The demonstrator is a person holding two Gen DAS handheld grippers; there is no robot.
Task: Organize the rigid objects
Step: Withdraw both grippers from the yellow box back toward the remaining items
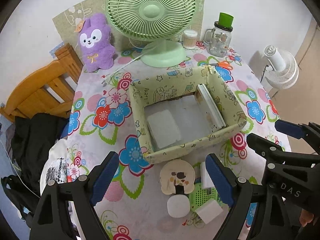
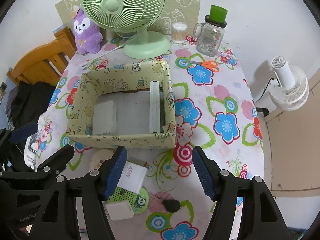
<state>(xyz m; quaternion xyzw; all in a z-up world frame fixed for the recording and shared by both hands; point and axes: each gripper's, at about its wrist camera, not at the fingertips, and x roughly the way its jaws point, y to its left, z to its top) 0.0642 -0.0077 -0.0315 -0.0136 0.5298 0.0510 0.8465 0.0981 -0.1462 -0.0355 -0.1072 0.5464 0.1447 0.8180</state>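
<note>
Here both jaws stand apart, empty: the left hand-held gripper (image 1: 163, 182) above the round compact (image 1: 177, 177), the right hand-held gripper (image 2: 160, 172) before the box (image 2: 122, 140)

Both wrist cameras look steeply down from above the table's near edge, side by side, sharing the patterned box (image 1: 186, 108) (image 2: 124, 104) and green fan (image 1: 152, 10) (image 2: 122, 4).
</note>
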